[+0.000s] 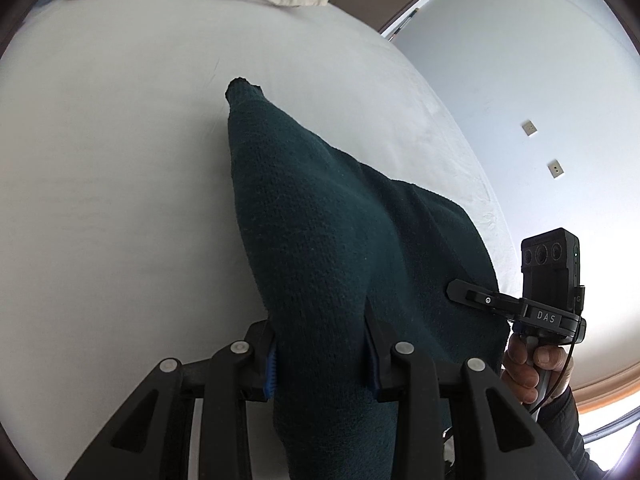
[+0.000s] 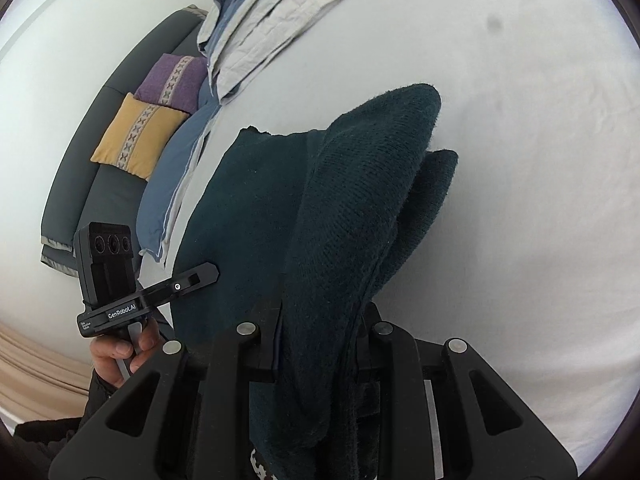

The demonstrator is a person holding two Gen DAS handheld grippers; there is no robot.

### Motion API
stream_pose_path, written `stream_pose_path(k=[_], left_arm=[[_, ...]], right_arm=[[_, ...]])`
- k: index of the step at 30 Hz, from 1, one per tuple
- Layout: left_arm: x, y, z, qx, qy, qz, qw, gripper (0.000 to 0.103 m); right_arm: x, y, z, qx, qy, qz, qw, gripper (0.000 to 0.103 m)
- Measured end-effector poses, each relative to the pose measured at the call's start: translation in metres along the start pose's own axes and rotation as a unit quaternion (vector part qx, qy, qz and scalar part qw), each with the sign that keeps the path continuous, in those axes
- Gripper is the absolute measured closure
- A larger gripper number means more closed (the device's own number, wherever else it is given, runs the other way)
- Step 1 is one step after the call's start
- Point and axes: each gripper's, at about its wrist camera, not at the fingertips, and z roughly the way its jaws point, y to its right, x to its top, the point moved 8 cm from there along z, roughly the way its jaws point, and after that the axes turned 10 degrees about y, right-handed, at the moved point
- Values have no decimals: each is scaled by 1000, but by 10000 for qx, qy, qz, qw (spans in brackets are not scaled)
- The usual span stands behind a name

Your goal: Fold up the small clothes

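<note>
A dark teal knitted garment [image 1: 320, 240] hangs lifted above a white bed sheet [image 1: 112, 168]. My left gripper [image 1: 320, 360] is shut on one part of it, the cloth bunched between the fingers. My right gripper [image 2: 320, 344] is shut on another part of the same garment [image 2: 360, 208], which drapes forward over the fingers. Each gripper shows in the other's view: the right one [image 1: 480, 298] at the garment's right edge, the left one [image 2: 192, 276] at its left edge. The fingertips are hidden by cloth.
Folded pale and blue bedding [image 2: 256, 20] lies at the far end of the bed. A grey sofa with a yellow cushion [image 2: 136, 136] and a purple cushion [image 2: 172, 80] stands beyond the bed's left side. A white wall with sockets [image 1: 530, 128] is to the right.
</note>
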Motion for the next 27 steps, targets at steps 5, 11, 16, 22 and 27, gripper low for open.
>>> stream_pose_path(k=[5,11,16,22,27], left_arm=[[-9,-19,5,-256,185,-528,9981,59],[-15,-11,-10,60,385,-279,9989,56],[-16,4,-46,578,887,260,9940,58],[-33,39,-61,516,1144,792,9889,58],[-64,50,-33,572,809,1012,9899,57]], right_arm=[[-18,40,9,505,163,1024,9933,77],[-14,42,-31,-345,672,902,9931,60],[-10,40,-81,-848,1197,815,9858,58],[-32,-25,-92,261,1097,392,9928,58],[-73,-33,-52,258,547,355,9975,58]])
